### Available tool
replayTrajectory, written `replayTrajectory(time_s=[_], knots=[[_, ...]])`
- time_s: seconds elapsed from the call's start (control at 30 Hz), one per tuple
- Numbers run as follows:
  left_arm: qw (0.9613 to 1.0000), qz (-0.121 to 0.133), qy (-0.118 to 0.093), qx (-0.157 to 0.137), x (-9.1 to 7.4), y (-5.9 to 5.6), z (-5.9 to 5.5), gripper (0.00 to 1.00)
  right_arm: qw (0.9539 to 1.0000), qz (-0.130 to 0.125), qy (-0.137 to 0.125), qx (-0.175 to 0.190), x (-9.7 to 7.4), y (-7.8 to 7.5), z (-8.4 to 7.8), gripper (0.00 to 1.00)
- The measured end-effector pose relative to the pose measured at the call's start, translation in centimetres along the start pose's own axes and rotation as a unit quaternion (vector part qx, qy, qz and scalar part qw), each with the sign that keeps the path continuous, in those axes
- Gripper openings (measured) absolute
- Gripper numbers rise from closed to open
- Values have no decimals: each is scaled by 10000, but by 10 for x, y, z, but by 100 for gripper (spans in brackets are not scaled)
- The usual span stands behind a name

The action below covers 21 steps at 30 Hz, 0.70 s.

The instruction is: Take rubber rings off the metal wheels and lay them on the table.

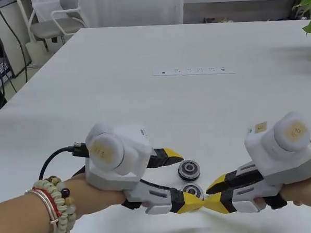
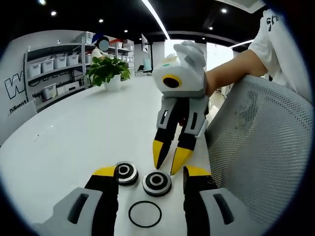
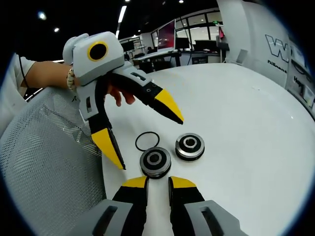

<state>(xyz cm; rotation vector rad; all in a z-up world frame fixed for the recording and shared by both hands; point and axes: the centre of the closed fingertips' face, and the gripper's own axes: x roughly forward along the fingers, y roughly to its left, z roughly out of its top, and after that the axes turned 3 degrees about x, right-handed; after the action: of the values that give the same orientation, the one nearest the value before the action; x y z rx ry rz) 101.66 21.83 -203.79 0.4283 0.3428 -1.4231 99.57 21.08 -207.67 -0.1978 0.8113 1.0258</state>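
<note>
One rubber ring (image 2: 144,214) lies free on the worktop (image 2: 74,132), at 6 o'clock of the metal wheels (image 2: 157,182) in the left gripper view, one wheel apparently still ringed; left tongs (image 2: 150,173) are released wide, right tongs (image 3: 158,181) barely parted, both empty.

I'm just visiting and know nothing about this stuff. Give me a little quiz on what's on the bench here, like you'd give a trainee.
1. True or false: one loose rubber ring already lies flat on the table.
2. How many metal wheels sit on the table between the tools?
3. Compare the left tool and the right tool. Whose jaws are spread wider?
A. the left
B. the right
C. both the same

Key
1. True. It lies apart from both wheels, between the left tool's jaws.
2. Two, side by side.
3. A. The left jaws gape wide, while the right ones are nearly together.
</note>
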Motion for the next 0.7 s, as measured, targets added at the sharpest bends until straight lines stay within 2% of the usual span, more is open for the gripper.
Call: replayTrajectory(time_s=[0.17, 0.3, 0.5, 0.7], knots=[[10000, -31, -8, -49, 2, -2, -2, 40, 10000, 13, 6, -13, 0, 1, 0, 13], [9999, -104, 78, -10, 5, -6, -6, 36, 10000, 24, 21, -53, 2, 2, 0, 13], [9997, -175, 150, 9, 6, -10, -9, 25, 9999, 25, 45, -154, 4, 4, 0, 15], [9998, -116, 125, -72, 6, -7, -9, 21, 9996, 18, 54, -267, 6, 5, 1, 16]])
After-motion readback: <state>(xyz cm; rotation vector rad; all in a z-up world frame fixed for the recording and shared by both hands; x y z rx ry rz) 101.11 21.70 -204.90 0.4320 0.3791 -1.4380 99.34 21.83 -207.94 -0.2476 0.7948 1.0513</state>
